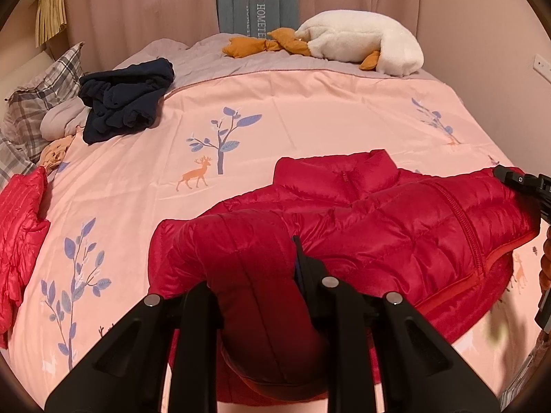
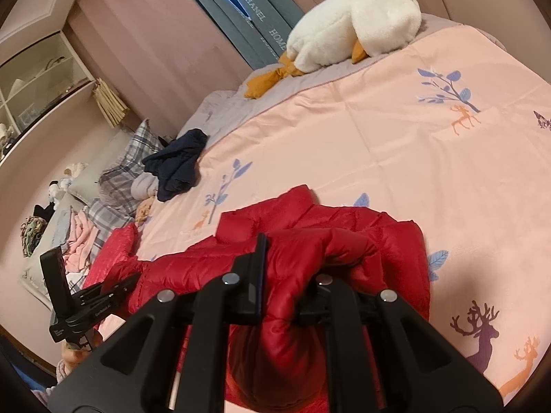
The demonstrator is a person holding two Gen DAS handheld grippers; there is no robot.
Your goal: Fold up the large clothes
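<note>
A dark red puffer jacket (image 1: 396,227) lies on the pink bed cover (image 1: 310,110), collar towards the far side and zip front up. My left gripper (image 1: 255,268) is shut on a bunched fold at the jacket's near left end, and the fabric bulges up over the left finger. In the right wrist view my right gripper (image 2: 292,261) is shut on the jacket (image 2: 396,241) at its other end, a puffy fold wrapping over the right finger. Each gripper shows in the other's view: the right gripper (image 1: 516,180) at the jacket's right edge, the left gripper (image 2: 86,296) at the lower left.
A crumpled navy garment (image 1: 127,99) lies at the far left of the bed by plaid pillows (image 1: 41,93). A white goose plush (image 1: 361,41) rests along the far edge. Another bright red garment (image 1: 20,234) lies at the left edge. Curtains and a wall close in behind.
</note>
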